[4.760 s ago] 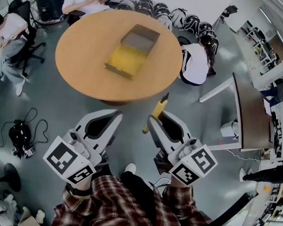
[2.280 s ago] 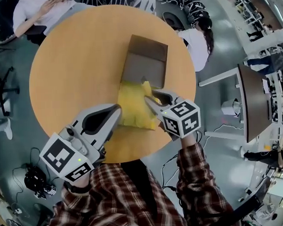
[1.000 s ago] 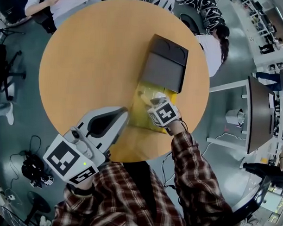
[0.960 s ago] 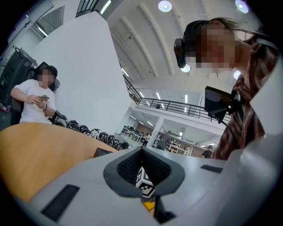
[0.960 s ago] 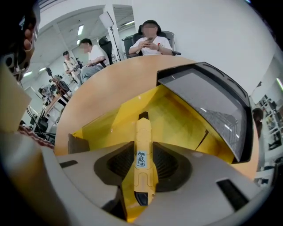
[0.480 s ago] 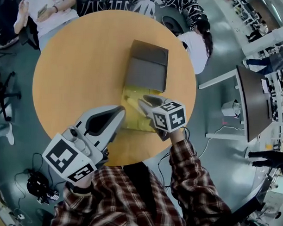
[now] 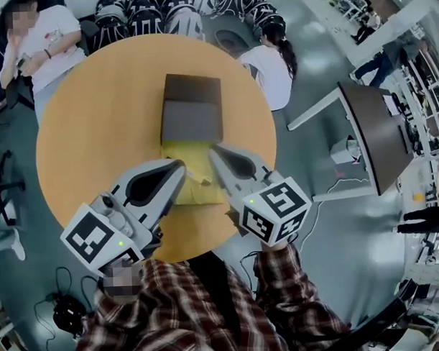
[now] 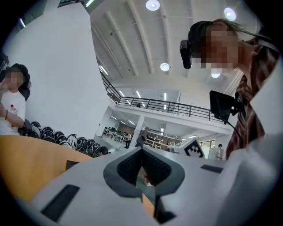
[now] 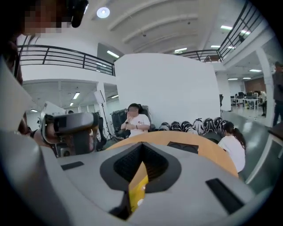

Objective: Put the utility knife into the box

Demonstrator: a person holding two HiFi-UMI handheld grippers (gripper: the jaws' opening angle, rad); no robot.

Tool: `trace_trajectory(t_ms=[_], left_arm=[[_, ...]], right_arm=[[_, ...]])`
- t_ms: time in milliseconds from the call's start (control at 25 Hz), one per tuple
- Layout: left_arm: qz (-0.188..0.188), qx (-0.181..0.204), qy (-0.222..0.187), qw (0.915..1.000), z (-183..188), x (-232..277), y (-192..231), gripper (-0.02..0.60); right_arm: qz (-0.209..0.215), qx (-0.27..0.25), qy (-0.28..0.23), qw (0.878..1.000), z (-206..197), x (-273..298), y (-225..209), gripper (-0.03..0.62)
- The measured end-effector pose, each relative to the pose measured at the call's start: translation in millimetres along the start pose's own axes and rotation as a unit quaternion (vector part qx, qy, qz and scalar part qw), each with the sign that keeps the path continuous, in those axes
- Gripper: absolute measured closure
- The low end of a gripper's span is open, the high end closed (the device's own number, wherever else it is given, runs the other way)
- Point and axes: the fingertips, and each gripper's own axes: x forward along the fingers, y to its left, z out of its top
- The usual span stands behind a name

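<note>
The open box (image 7: 181, 149) has a yellow inside and a dark lid (image 7: 191, 111) folded back beyond it. It lies on the round wooden table (image 7: 95, 125). A small yellowish shape (image 7: 199, 178) lies in the box between my grippers; it may be the utility knife, yellow on yellow and hard to tell. My right gripper (image 7: 213, 148) hovers over the box's right side, shut with nothing in it (image 9: 141, 146). Yellow shows behind its closed tips. My left gripper (image 7: 181, 164) is over the box's near left part, also shut and empty (image 8: 141, 150).
A person (image 7: 35, 41) sits at the table's far left and another (image 7: 269, 61) crouches at its far right. A row of helmets (image 7: 163, 4) lines the floor beyond. A desk (image 7: 369, 133) stands at the right, cables (image 7: 66, 313) on the floor at the left.
My right gripper has come up out of the box and drawn back toward me, its jaws now closed. The left gripper stays beside the box.
</note>
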Motion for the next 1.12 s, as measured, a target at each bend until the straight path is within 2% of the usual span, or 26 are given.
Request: trace_trajectory(t_ms=[200, 480, 1120], left_arm=[[-0.011, 0.008, 0.002, 0.9999, 5.1, 14.8, -15.8, 0.571], [-0.014, 0.018, 0.000, 0.9997, 7.6, 18.6, -32.7, 0.571], [-0.012, 0.020, 0.002, 0.9997, 0.9, 19.0, -41.2, 0.571]], right_arm=[[-0.007, 0.011, -0.045, 0.999, 19.9, -35.2, 5.6, 0.582], [-0.011, 0.021, -0.077, 0.997, 29.4, -61.4, 11.2, 0.582], [0.004, 0.018, -0.078, 0.997, 28.3, -64.5, 16.0, 0.582]])
